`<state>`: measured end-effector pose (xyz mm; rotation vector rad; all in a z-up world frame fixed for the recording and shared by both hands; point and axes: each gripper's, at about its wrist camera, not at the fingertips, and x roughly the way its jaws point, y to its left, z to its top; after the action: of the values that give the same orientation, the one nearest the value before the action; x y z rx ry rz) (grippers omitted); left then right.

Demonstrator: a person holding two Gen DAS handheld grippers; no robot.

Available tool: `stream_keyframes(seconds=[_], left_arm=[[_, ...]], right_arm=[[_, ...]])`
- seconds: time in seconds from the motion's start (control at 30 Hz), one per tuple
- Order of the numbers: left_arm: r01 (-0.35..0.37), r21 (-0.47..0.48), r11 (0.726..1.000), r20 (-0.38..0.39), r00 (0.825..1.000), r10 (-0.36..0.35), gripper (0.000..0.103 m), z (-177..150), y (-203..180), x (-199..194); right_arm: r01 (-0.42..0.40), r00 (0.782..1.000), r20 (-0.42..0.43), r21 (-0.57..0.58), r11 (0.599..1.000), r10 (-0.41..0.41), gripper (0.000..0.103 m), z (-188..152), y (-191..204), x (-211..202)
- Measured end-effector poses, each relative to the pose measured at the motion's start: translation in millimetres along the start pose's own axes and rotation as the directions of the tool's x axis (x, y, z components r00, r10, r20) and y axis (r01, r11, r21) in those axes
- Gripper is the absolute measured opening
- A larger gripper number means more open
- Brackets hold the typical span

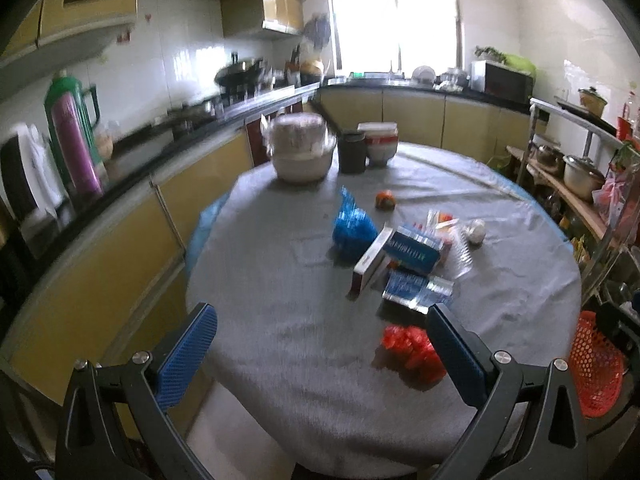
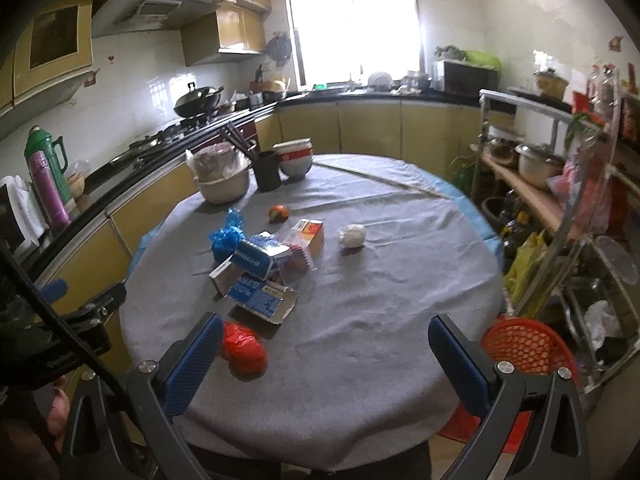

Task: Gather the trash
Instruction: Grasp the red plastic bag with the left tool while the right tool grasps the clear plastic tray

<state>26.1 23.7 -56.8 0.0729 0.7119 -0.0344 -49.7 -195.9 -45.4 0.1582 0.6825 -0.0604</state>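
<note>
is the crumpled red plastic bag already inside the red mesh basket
No, the crumpled red plastic bag lies on the grey tablecloth, apart from the red mesh basket beside the table.

white print on blue boxes [image 2: 262, 258], too blurred to read

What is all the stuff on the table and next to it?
Red bag: one, red, near table edge.
Blue boxes: two, blue-white, middle pile.
Blue bag: one, blue, left of pile.
Orange box: one, orange-white, behind pile.
White wad: one, white, right of pile.
Bowls: stack, white-red, far side.
Cup: one, black, beside bowls.
Basket: one, red, right of table.
Left gripper: open.
Right gripper: open.
</note>
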Motion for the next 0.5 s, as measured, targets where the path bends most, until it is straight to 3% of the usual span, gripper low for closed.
stream_keyframes(seconds=[0.1,0.23,0.37,0.5], left_arm=[[-0.004,-0.027,1.0,-0.075,0.997,0.002,0.103,-6,10,26],[-0.002,-0.07,0.998,-0.184,0.983,-0.011,0.103,-13,24,66],[0.048,-0.125,0.991,-0.272,0.959,-0.081,0.103,-20,36,95],[0.053,-0.128,0.99,-0.298,0.95,-0.089,0.103,-26,42,105]], right_arm=[[-0.074,0.996,-0.045,0.021,0.997,0.075,0.103,4,-5,25],[-0.197,0.974,-0.103,0.047,0.979,0.201,0.103,11,-8,70],[-0.306,0.932,-0.188,0.055,0.95,0.311,0.103,13,-2,122],[-0.383,0.888,-0.291,-0.043,0.923,0.355,0.101,12,20,174]])
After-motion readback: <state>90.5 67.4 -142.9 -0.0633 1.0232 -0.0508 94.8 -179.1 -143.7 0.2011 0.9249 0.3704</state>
